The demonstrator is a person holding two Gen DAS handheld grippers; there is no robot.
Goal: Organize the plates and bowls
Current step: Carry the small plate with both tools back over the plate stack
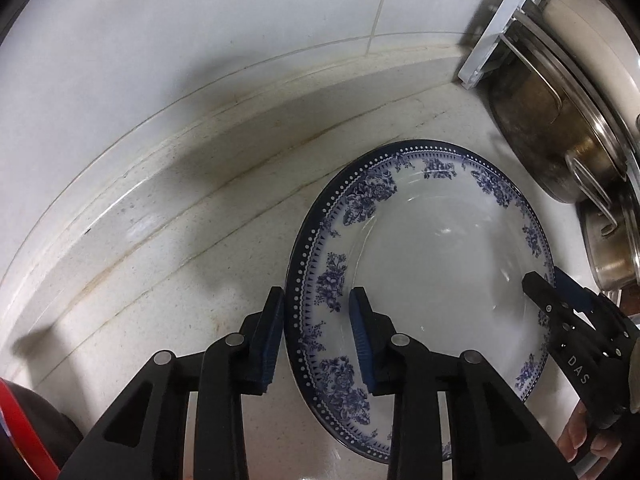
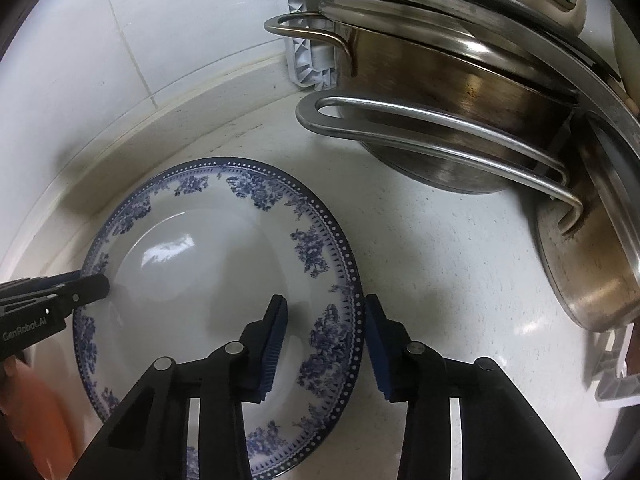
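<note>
Plate (image 1: 420,248), white with a blue floral rim, lies flat on the speckled white bench (image 1: 180,264), close to its raised, stained back edge. Behind that edge stands a white tiled wall (image 1: 240,40). The left gripper (image 1: 316,344) straddles the plate's left rim, 1 finger outside and 1 inside, with gaps on both sides, so it is open. The right gripper (image 2: 324,348) straddles the opposite rim the same way, also open around it. Beside the plate, steel pans (image 2: 460,120) with long handles are stacked against a white rack (image 2: 312,60).
</note>
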